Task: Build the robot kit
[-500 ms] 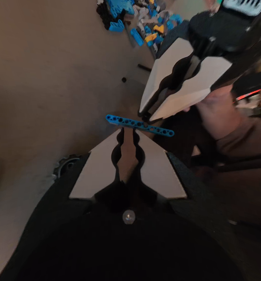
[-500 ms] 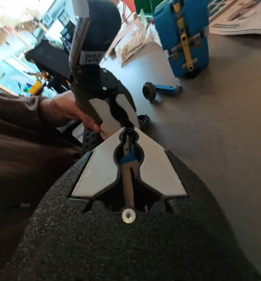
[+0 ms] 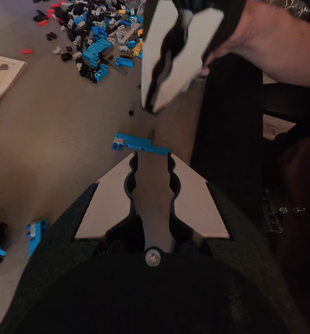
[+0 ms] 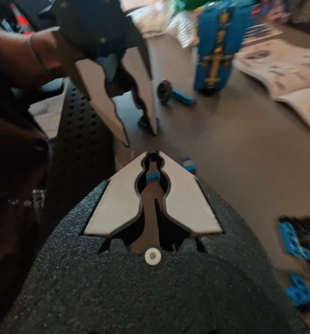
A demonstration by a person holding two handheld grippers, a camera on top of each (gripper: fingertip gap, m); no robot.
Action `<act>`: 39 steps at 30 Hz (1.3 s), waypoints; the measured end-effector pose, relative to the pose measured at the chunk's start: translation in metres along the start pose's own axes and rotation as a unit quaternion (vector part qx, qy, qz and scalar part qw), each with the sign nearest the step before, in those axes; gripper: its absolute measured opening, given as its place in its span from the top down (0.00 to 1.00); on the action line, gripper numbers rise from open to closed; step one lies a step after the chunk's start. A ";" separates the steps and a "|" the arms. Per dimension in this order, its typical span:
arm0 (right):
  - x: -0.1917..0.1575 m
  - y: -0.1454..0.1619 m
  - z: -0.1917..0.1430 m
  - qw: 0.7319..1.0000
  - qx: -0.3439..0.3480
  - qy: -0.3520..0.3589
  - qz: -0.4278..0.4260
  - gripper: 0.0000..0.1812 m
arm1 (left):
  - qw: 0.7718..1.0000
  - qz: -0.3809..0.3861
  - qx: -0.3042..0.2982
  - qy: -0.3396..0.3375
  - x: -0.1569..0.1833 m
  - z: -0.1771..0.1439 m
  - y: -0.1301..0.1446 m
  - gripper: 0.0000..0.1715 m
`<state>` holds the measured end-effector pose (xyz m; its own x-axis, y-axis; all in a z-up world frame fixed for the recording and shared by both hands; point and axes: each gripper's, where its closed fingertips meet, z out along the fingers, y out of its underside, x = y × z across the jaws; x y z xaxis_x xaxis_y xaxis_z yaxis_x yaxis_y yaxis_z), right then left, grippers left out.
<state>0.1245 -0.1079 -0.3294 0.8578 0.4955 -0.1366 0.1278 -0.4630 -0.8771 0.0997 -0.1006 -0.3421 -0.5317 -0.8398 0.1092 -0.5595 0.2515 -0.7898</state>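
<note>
1. Left tool (image 3: 152, 153): jaws spread, nothing between them; tips just above the blue perforated beam (image 3: 143, 143), lower centre of the left wrist view.
2. Blue perforated beam: lies flat on the tabletop (image 3: 51, 126), mid-frame, with a grey-and-blue connector block on its left end. Judged light, stiff, hard plastic, somewhat slippery; best pinched across its narrow sides near mid-length.
3. Right tool (image 4: 153, 153): jaws nearly pressed together, pinching a small dark pin (image 4: 152, 156) at the tips; blurred, so the piece's exact kind cannot be told. In the left wrist view it hangs at upper centre, apart from the beam.
4. Loose brick pile (image 3: 96, 36): blue, black, grey, red and yellow pieces, upper left of the left wrist view.
5. Blue built block with yellow strip (image 4: 215, 47): standing, upper right of the right wrist view; a black wheel on a blue beam (image 4: 170, 94) lies near it.
6. Printed sheet (image 4: 286, 75): far right.
</note>
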 end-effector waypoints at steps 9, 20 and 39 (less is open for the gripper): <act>0.020 0.031 -0.032 0.993 -0.022 0.102 0.062 0.97 | 0.990 -0.133 -0.047 -0.028 -0.006 0.034 0.003 0.77; 0.030 0.085 -0.036 0.974 -0.188 0.126 0.011 0.96 | 0.977 -0.155 -0.083 -0.122 -0.005 0.051 0.014 0.72; 0.014 0.024 -0.023 0.966 -0.021 0.021 0.258 0.76 | 0.974 -0.093 0.006 -0.208 -0.017 0.013 -0.011 0.96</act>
<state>0.1508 -0.1290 -0.3415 0.8318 0.1608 -0.5313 -0.3029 -0.6706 -0.6771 0.1232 -0.0951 -0.3435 -0.1182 -0.9930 -0.0011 -0.6123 0.0738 -0.7872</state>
